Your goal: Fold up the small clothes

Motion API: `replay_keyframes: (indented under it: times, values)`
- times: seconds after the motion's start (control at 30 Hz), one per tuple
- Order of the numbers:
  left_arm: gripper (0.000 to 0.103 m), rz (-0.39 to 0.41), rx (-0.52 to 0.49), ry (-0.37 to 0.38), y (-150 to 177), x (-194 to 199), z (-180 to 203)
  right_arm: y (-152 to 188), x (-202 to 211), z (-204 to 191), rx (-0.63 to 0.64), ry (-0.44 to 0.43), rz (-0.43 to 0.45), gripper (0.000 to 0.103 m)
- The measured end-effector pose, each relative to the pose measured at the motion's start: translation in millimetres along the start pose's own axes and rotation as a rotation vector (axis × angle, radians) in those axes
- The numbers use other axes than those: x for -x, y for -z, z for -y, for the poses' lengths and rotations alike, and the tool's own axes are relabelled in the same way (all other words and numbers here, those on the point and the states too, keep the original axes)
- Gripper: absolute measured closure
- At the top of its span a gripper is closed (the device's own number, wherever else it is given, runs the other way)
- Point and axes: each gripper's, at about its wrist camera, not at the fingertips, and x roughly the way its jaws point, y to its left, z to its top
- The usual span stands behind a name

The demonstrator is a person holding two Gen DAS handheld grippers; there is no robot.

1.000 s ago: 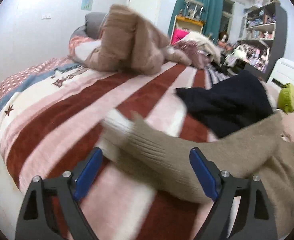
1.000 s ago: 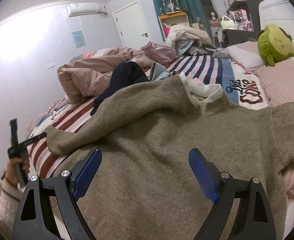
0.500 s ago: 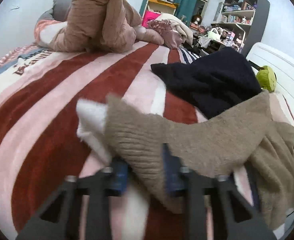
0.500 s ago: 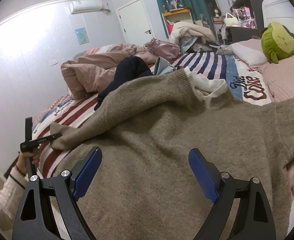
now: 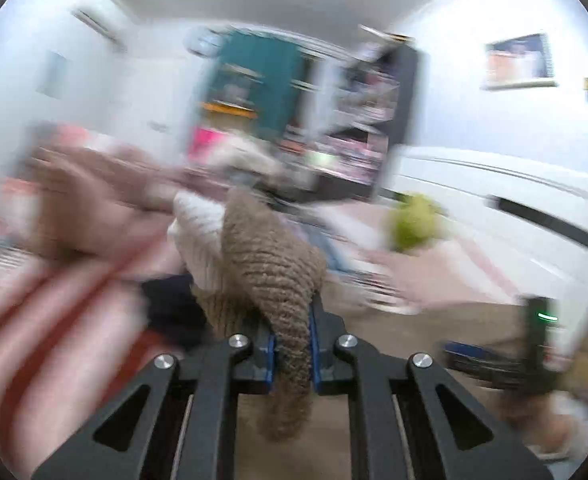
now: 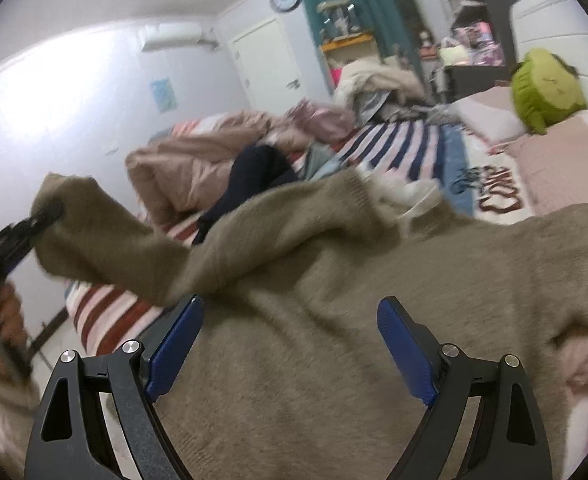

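A taupe knitted sweater (image 6: 333,280) lies spread over the bed. Its sleeve (image 5: 270,264) with a white inner cuff (image 5: 198,232) is pinched between the blue pads of my left gripper (image 5: 292,344), which is shut on it and holds it lifted off the bed. In the right wrist view that same left gripper (image 6: 48,210) shows at the far left, with the sleeve end (image 6: 94,224) raised and stretched from the body. My right gripper (image 6: 290,340) hovers open just above the sweater's body, its blue pads (image 6: 405,348) wide apart with nothing between them.
The bed has a red-and-pink striped blanket (image 6: 106,312). A dark navy garment (image 6: 254,176) and a bundled pink quilt (image 6: 182,160) lie beyond the sweater. A green plush toy (image 6: 545,88) sits on a pillow at the right. Shelves and a teal curtain (image 6: 345,8) stand behind.
My left gripper closed on the sleeve cuff, then swung up and to the right, lifting the sleeve off the blanket. The right gripper stayed open and shifted only slightly over the sweater.
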Motion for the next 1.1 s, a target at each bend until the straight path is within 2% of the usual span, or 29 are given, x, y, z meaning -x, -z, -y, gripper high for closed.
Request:
replay_keyframes:
  times: [0.03, 0.07, 0.1, 0.17, 0.2, 0.23, 0.27, 0.33, 0.43, 0.47, 0.5, 0.57, 0.63, 0.7, 0.73, 0.8, 0.83, 0.97, 1.03, 1.1]
  values:
    - [0.087, -0.064, -0.001, 0.087, 13.5, -23.6, 26.5, -2.5, 9.2, 7.2, -0.014, 0.021, 0.021, 0.016]
    - [0.084, -0.127, -0.007, 0.143, 29.4, -44.7, 46.9, -4.3, 18.0, 13.8, -0.024, 0.044, 0.037, 0.016]
    - [0.075, -0.205, -0.012, 0.194, 50.0, -67.8, 66.5, -4.9, 27.9, 20.9, -0.032, 0.071, 0.053, 0.016]
    - [0.070, -0.412, -0.012, 0.339, 97.2, -109.6, 96.6, -3.6, 50.0, 38.1, -0.044, 0.133, 0.066, 0.016]
    - [0.070, -0.492, -0.020, 0.382, 115.3, -120.4, 105.9, -2.3, 57.9, 44.9, -0.047, 0.155, 0.059, 0.016]
    - [0.067, -0.525, -0.034, 0.395, 124.3, -123.3, 109.9, 0.3, 66.0, 53.9, -0.049, 0.183, 0.042, 0.016]
    - [0.063, -0.526, -0.054, 0.396, 128.8, -120.0, 112.5, 1.2, 70.1, 60.4, -0.053, 0.195, 0.025, 0.016]
    - [0.042, -0.473, -0.087, 0.386, 121.3, -101.3, 106.1, 4.2, 75.1, 70.8, -0.067, 0.194, -0.009, 0.016]
    - [0.040, -0.392, -0.094, 0.334, 91.2, -72.8, 78.6, 5.7, 71.7, 72.3, -0.070, 0.114, -0.060, 0.016]
    - [0.038, -0.362, -0.103, 0.282, 81.2, -63.5, 65.6, 6.6, 65.2, 67.6, -0.053, 0.078, -0.100, 0.016]
    - [0.034, -0.340, -0.112, 0.233, 75.0, -57.7, 55.4, 8.2, 56.8, 61.8, -0.028, 0.049, -0.147, 0.016]
    - [0.033, -0.306, -0.118, 0.130, 64.3, -48.7, 29.5, 17.0, 35.7, 49.5, 0.022, 0.002, -0.259, 0.016]
    - [0.033, -0.295, -0.078, 0.070, 54.7, -46.3, -0.4, 30.4, 7.8, 38.9, 0.057, 0.009, -0.372, 0.017]
    - [0.033, -0.290, -0.046, 0.030, 54.1, -46.4, -20.9, 49.7, -18.2, 32.1, 0.113, 0.035, -0.486, 0.047]
    - [0.033, -0.287, -0.039, 0.004, 54.7, -46.8, -29.9, 58.3, -26.4, 28.1, 0.128, 0.001, -0.528, 0.066]
    - [0.033, -0.285, -0.041, -0.031, 55.7, -48.9, -41.2, 62.0, -23.1, 23.4, 0.147, -0.033, -0.525, 0.077]
    - [0.033, -0.283, -0.045, -0.037, 57.6, -48.3, -42.8, 60.7, -18.4, 22.7, 0.164, -0.036, -0.521, 0.099]
    - [0.033, -0.271, -0.106, -0.074, 52.6, -61.8, -47.7, 41.0, 13.0, 34.7, 0.164, 0.073, -0.516, 0.103]
    - [0.033, -0.273, -0.152, -0.081, 43.8, -82.4, -46.9, 34.5, 23.7, 46.3, 0.161, 0.116, -0.522, 0.103]
    - [0.033, -0.278, -0.159, -0.060, 36.0, -98.9, -47.9, 29.2, 30.7, 56.2, 0.108, 0.088, -0.506, 0.100]
